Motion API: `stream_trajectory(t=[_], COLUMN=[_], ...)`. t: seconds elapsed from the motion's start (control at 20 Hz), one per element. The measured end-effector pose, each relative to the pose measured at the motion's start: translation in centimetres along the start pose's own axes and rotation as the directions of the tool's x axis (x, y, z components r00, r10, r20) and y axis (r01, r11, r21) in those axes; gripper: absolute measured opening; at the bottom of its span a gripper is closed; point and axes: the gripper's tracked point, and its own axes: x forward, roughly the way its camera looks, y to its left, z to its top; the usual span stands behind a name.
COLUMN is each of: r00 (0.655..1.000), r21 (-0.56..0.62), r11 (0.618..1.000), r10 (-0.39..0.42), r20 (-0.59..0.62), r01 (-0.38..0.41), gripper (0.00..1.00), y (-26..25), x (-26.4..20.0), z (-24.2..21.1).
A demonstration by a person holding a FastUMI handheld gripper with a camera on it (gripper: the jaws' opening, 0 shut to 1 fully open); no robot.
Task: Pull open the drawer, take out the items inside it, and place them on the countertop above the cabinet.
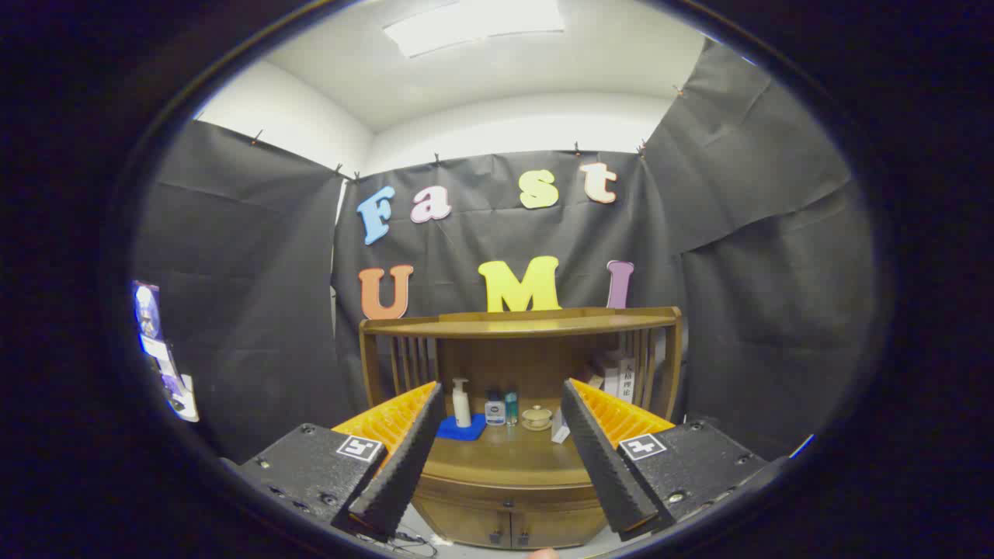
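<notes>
a recording booth set up to look like a home corner, not a lived-in room. black cloth (pixel 497 233) is clipped up as walls on all sides of a wooden cabinet (pixel 512 473), with plain white wall and a ceiling light panel (pixel 474 23) above the cloth. on the cabinet's countertop (pixel 505 450), under its upper shelf (pixel 520 322), stand household things: a pump bottle (pixel 461 402), small bottles (pixel 502 408), a lidded cup (pixel 536 418) and a blue cloth (pixel 460 429).

We're looking at black cloth walls (pixel 745 256) pinned up on all sides, white plaster wall (pixel 512 124) above them, and a bright rectangular ceiling light panel (pixel 474 23). Straight ahead stands a brown wooden slatted-sided shelf unit (pixel 520 322).
</notes>
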Motion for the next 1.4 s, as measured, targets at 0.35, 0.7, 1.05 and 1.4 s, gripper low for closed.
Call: stream_trajectory(t=[0.35, 0.7, 1.05, 1.4], r00=[0.999, 0.995, 0.994, 0.991], r21=[0.01, 0.008, 0.007, -0.015], r11=[0.999, 0.995, 0.995, 0.991], r10=[-0.047, -0.1, -0.104, -0.136], r20=[0.025, 0.013, 0.038, 0.001], r01=[0.047, 0.1, 0.104, 0.136], gripper=[0.9, 0.78, 0.98, 0.98], y=[-2.3, -5.5, -3.9, -2.9], x=[0.0, 0.7, 1.9, 4.7], z=[0.2, -1.8, -3.4, -9.0])
